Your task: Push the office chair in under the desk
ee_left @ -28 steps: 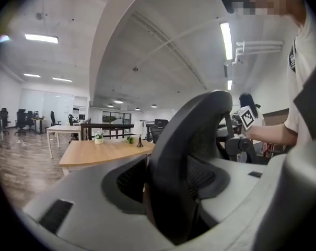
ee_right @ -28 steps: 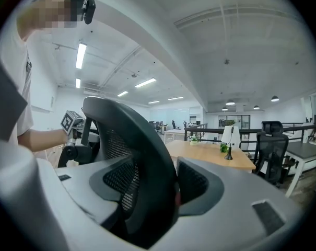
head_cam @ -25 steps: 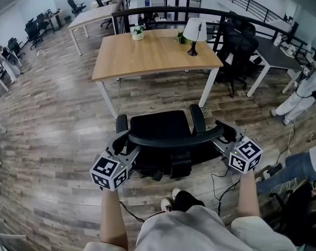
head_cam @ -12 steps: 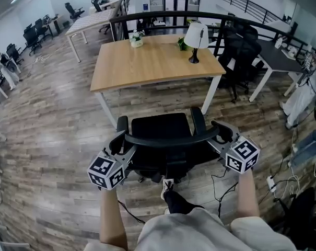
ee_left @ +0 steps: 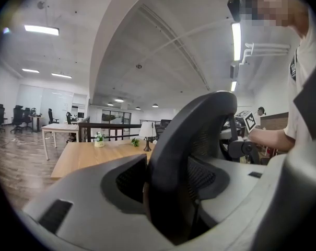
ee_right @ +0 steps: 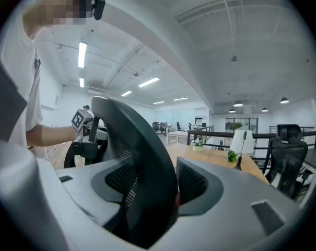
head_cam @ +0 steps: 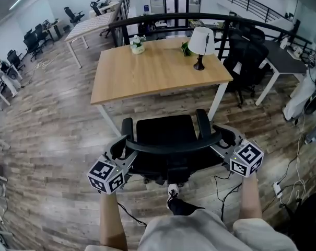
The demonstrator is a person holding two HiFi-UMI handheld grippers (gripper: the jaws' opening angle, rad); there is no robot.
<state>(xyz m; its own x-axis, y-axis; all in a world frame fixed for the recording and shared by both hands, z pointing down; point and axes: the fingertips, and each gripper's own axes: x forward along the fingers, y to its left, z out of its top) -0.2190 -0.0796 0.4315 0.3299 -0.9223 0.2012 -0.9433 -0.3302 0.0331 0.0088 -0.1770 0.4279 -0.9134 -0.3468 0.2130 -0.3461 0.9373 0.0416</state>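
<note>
A black office chair [head_cam: 165, 132] stands in front of the wooden desk [head_cam: 158, 69], its seat near the desk's front edge. My left gripper [head_cam: 121, 144] clasps the left end of the curved backrest rim [head_cam: 171, 144], and my right gripper [head_cam: 225, 136] clasps the right end. In the left gripper view the mesh backrest [ee_left: 191, 140] fills the gap between the jaws of the left gripper [ee_left: 168, 179]. In the right gripper view the backrest [ee_right: 142, 156] stands between the jaws of the right gripper [ee_right: 158, 187], which have just been closing on it.
A white lamp [head_cam: 201, 40] and a small potted plant [head_cam: 137, 45] stand at the desk's far edge. A black railing [head_cam: 173, 18] runs behind it. More black chairs [head_cam: 246, 46] and a dark desk [head_cam: 283, 56] are at the right. Cables [head_cam: 225, 187] lie on the floor.
The chair and both grippers have moved forward toward the desk, which now shows nearer. The person has stepped forward behind the chair.
</note>
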